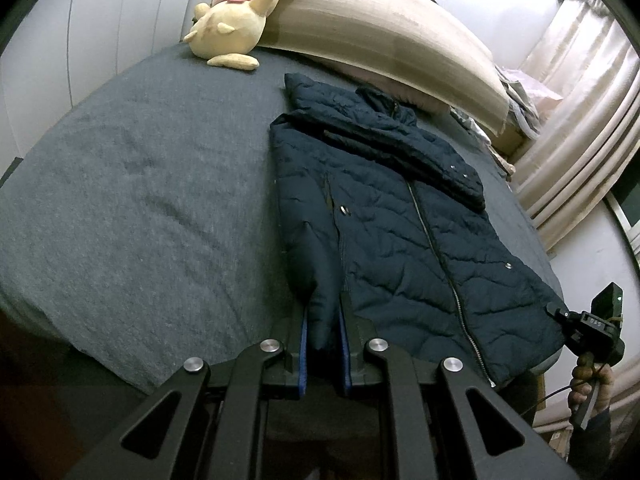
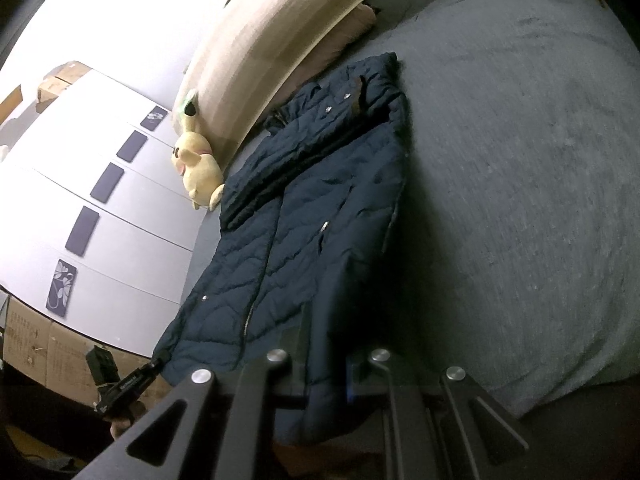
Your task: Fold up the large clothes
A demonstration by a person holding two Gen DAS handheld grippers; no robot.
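Lying flat on the grey-sheeted bed point(image 1: 140, 200), the dark blue quilted jacket point(image 1: 400, 216) stretches from the near edge toward the headboard point(image 1: 380, 28), its zip closed and both sleeves folded across the chest. Its hem corners are hidden: one disappears between the fingers of the left gripper point(image 1: 324, 344), the other into the dim, blurred space between the fingers of the right gripper point(image 2: 328, 376). Both grippers are nearly closed, each pinching a bottom corner of the jacket at the bed's near edge, the cloth bunched between the blue-edged pads point(image 1: 303, 352). In the left wrist view the right gripper shows at the frame's right edge, its handle gripped by the person's right hand point(image 1: 588, 384), partly cut off. In the right wrist view the left hand point(image 2: 124, 424) is dark and barely readable. A yellow plush toy point(image 1: 232, 20) leans on the headboard at the bed's far corner, well apart from the jacket
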